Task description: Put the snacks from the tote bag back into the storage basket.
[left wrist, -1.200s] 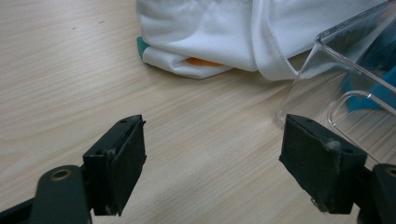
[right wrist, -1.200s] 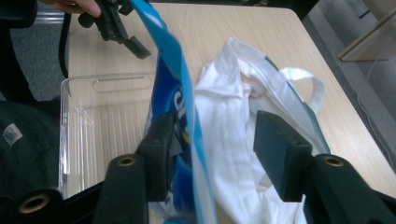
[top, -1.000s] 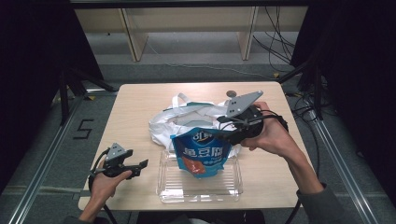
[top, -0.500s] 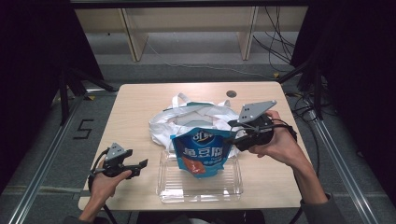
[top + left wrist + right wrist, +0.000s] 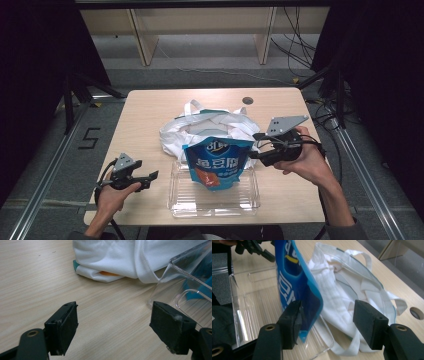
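While the blue snack bag point(image 5: 218, 163) stands in the clear tray point(image 5: 215, 200), right gripper point(image 5: 256, 146) sits beside it, fingers open; left gripper point(image 5: 152, 179), also open, left of the tray.

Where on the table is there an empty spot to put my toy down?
Bare wood lies along the left side, between the table edge and the white bag, above the left gripper. There is another strip at the far edge, behind the bag. The middle is crowded: the bag, the clear tray, the blue snack pouch and the right gripper.
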Demonstrator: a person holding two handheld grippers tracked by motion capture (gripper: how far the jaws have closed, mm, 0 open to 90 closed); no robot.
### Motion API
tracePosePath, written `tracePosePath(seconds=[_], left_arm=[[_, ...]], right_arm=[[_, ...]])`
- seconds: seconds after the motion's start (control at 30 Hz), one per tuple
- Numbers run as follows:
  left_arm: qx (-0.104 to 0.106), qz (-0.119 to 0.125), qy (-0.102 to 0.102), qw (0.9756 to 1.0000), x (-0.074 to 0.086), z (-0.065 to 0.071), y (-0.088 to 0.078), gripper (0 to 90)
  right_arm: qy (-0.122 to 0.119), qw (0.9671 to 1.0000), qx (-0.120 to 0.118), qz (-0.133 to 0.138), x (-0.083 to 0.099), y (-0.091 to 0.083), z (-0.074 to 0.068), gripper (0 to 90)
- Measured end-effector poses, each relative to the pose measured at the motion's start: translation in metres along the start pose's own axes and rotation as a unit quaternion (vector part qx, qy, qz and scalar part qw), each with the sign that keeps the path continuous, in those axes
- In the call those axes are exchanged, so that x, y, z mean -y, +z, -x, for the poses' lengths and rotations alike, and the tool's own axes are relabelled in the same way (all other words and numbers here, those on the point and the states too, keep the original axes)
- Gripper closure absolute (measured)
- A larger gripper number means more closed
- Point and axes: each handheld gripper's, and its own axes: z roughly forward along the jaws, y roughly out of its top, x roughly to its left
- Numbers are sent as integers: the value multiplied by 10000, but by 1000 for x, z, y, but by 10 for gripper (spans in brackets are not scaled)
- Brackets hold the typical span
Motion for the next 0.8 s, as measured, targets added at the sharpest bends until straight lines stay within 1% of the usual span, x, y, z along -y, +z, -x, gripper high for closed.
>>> tracePosePath(seconds=[0.03,0.07,0.13,0.17,0.27,0.3,0.33,0.37,0.4,0.47,0.5,0.53,0.6,0.63,0.7,0.73,0.8], left_arm=[[14,4,-26,10000,0,0,0,215],[0,3,-20,10000,-1,1,0,215],[1,7,-30,10000,-1,0,0,215],[-16,16,-13,10000,-1,0,0,215],[-18,8,-7,10000,-1,0,0,215],[-18,15,-11,10000,-1,0,0,215],[-16,15,-19,10000,-1,0,0,215],[6,6,-16,10000,-1,0,0,215],[-15,20,-26,10000,-1,0,1,215],[1,22,-65,10000,-1,0,1,214],[-5,17,-95,10000,-1,0,1,214],[-5,22,-98,9999,-1,-1,1,214],[4,34,-102,9999,-2,0,2,215],[6,15,-42,10000,-2,0,2,214],[11,16,-65,10000,-2,0,2,214],[29,4,-60,10000,-2,0,2,215],[17,16,-85,10000,-1,0,2,215]], right_arm=[[-76,10000,-17,-26,3,0,3,407],[-23,10000,25,-6,5,1,3,404],[0,10000,33,24,6,1,4,401],[60,10000,65,19,9,-1,6,394],[106,9999,79,63,13,-3,8,393],[156,9998,94,65,14,-4,7,392],[222,9997,104,62,19,-6,9,388],[150,9998,100,60,21,-6,10,385],[238,9996,123,31,23,-7,11,383],[230,9997,87,-3,25,-8,13,382],[294,9994,154,17,30,-9,15,381],[385,9991,159,-2,32,-10,15,381],[385,9990,220,-45,35,-10,18,378],[460,9986,240,-116,37,-11,18,375],[445,9986,248,-117,39,-10,19,374],[525,9981,263,-203,43,-11,22,371],[573,9977,287,-214,47,-10,25,371]])
